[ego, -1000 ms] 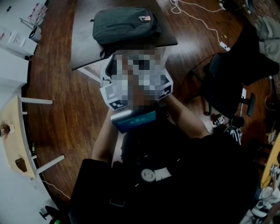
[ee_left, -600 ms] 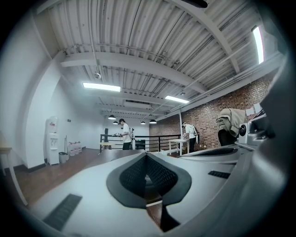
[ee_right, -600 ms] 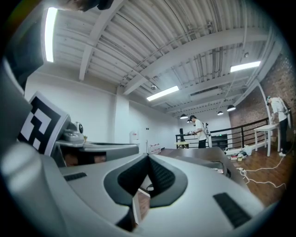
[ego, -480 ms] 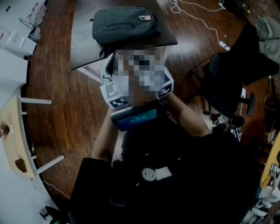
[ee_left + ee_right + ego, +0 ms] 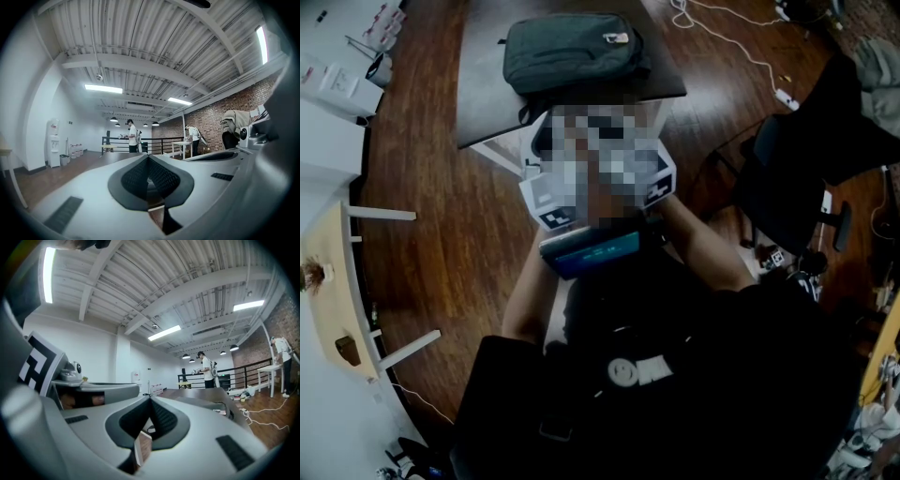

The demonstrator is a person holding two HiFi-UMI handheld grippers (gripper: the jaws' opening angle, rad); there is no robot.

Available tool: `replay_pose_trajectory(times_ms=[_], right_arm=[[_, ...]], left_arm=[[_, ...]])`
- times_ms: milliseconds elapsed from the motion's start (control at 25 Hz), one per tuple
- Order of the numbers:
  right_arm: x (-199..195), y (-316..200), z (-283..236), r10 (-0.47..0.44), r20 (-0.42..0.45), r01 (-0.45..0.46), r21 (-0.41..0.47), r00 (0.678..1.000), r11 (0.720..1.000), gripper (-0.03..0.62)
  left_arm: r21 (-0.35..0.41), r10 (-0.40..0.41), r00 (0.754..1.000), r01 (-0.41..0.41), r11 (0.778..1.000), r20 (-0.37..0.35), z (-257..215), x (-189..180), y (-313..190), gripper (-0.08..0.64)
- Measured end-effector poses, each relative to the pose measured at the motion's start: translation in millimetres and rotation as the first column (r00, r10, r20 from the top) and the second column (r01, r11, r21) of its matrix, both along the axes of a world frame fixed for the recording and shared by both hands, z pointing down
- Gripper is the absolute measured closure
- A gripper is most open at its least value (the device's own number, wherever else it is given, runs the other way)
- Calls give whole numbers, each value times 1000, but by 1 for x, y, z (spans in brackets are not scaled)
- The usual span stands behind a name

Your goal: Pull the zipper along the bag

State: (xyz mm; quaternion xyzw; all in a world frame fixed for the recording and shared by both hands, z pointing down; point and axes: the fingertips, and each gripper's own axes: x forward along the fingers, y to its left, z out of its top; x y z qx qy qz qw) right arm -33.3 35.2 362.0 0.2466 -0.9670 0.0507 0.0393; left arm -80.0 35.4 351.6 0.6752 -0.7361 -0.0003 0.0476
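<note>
- Barely anything has shifted over the last second: the left gripper [image 5: 148,157] and the right gripper [image 5: 150,400] stay side by side before the person's chest. The bag [image 5: 575,52] sits a touch nearer 1 o'clock in the head view.
- Both pairs of jaws are pressed together, with nothing between them.
- Dark grey, the bag lies flat on the dark table [image 5: 478,103] at 12 o'clock, well apart from both grippers.
- Its zipper is too small to trace, so this fits hands yet to reach out or hands already drawn back.
- Any pull likely goes best with one gripper steadying the soft bag while the other draws the tab straight along the teeth.
</note>
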Motion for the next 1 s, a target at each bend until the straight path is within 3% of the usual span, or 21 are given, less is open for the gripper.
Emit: replay_pose_trajectory(times_ms=[1000], right_arm=[[-9,-8,3,5,4,-5,-8,1000,1000,588]], left_arm=[[0,0,1000,0,1000,-1,1,-9,-8,558]])
